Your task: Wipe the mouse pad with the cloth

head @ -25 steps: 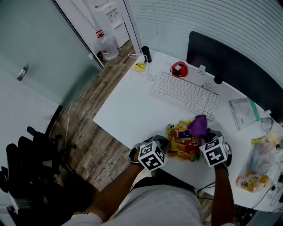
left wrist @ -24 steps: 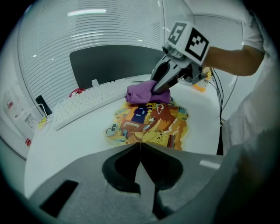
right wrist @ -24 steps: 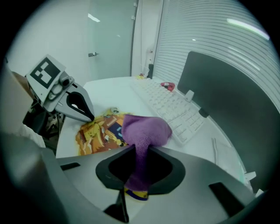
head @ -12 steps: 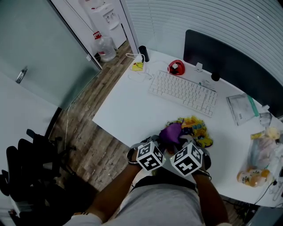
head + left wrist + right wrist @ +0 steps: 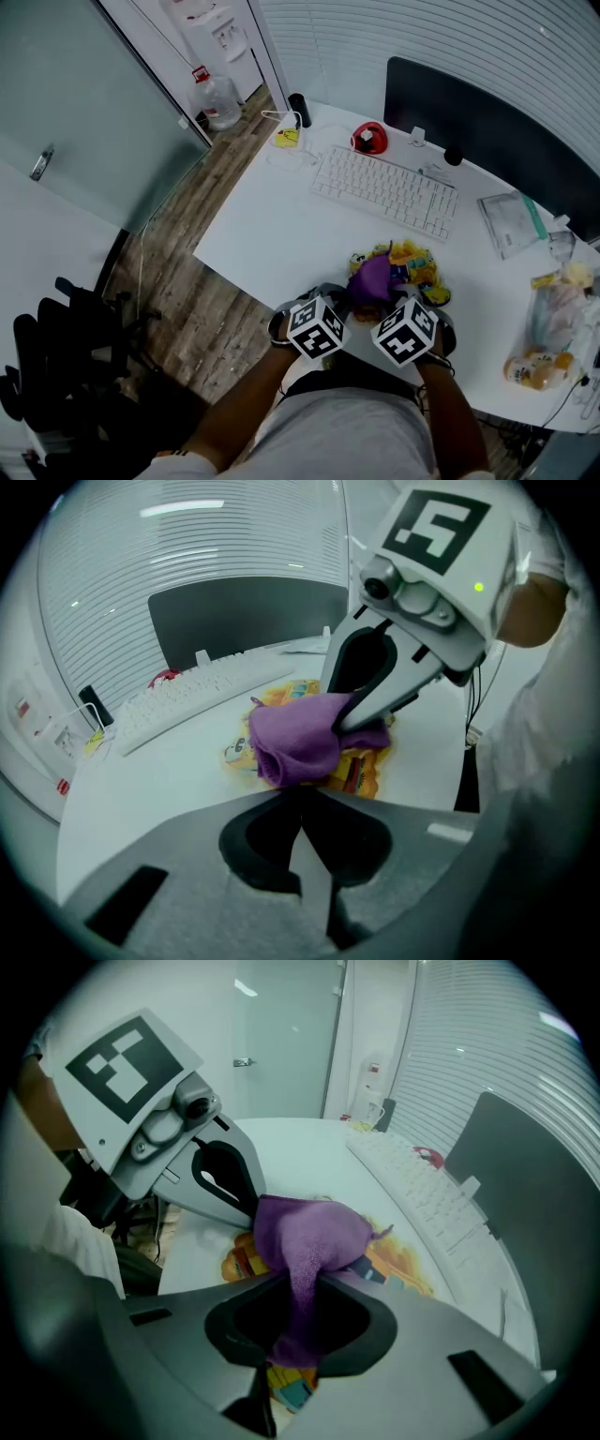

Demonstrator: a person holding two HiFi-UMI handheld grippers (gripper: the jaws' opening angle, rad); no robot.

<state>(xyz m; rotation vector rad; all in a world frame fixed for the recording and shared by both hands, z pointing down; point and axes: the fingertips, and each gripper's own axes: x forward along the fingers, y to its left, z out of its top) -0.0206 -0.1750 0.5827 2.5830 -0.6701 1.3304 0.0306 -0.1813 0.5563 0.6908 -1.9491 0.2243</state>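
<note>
The right gripper (image 5: 298,1312) pinches the purple cloth (image 5: 314,1232), which lies on the colourful mouse pad (image 5: 419,262). The left gripper (image 5: 302,832), jaws together and empty, is just beside it. Around them spreads the white desk (image 5: 272,234), with a keyboard (image 5: 384,192) and dark monitor (image 5: 478,117) beyond and wood floor (image 5: 187,309) on the left.

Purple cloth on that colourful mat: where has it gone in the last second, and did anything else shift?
The right gripper, shut on the purple cloth, swept it leftward across the colourful printed mouse pad, toward the left gripper. The left gripper and the white keyboard stayed where they were.
</note>
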